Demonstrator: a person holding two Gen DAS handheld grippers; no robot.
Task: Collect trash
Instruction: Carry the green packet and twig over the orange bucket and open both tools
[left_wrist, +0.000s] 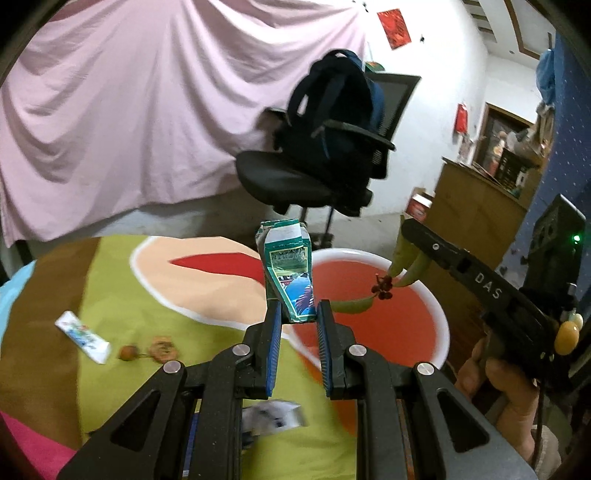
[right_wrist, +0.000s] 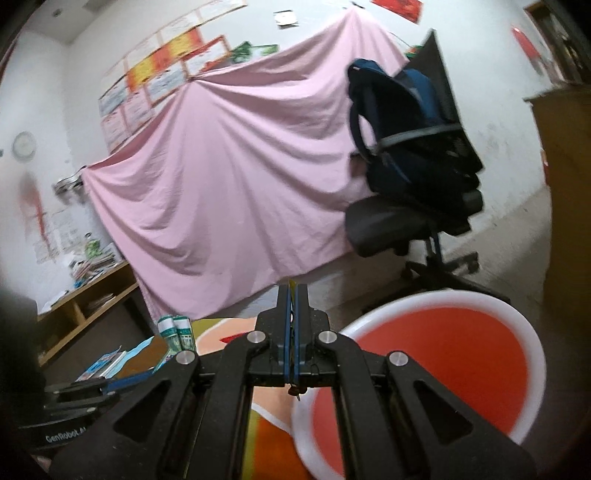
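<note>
My left gripper (left_wrist: 300, 314) is shut on the lower end of a crushed green drink carton (left_wrist: 286, 273), which stands upright between the blue pads, over the near rim of a red basin with a white rim (left_wrist: 441, 314). My right gripper (left_wrist: 404, 226) reaches in from the right above the basin, shut on a sprig of green leaves with dark red berries (left_wrist: 406, 266) that dangles below it. In the right wrist view the right gripper (right_wrist: 293, 291) pinches a thin yellow-green edge, the basin (right_wrist: 406, 300) lies just ahead, and the carton (right_wrist: 177, 332) shows at the left.
On the colourful tablecloth at the left lie a white wrapper (left_wrist: 83, 336), a small brown fruit (left_wrist: 127, 352) and a round biscuit-like piece (left_wrist: 162, 349). A crumpled white wrapper (left_wrist: 273, 417) lies under my left gripper. An office chair with a dark backpack (left_wrist: 332, 122) stands behind the table.
</note>
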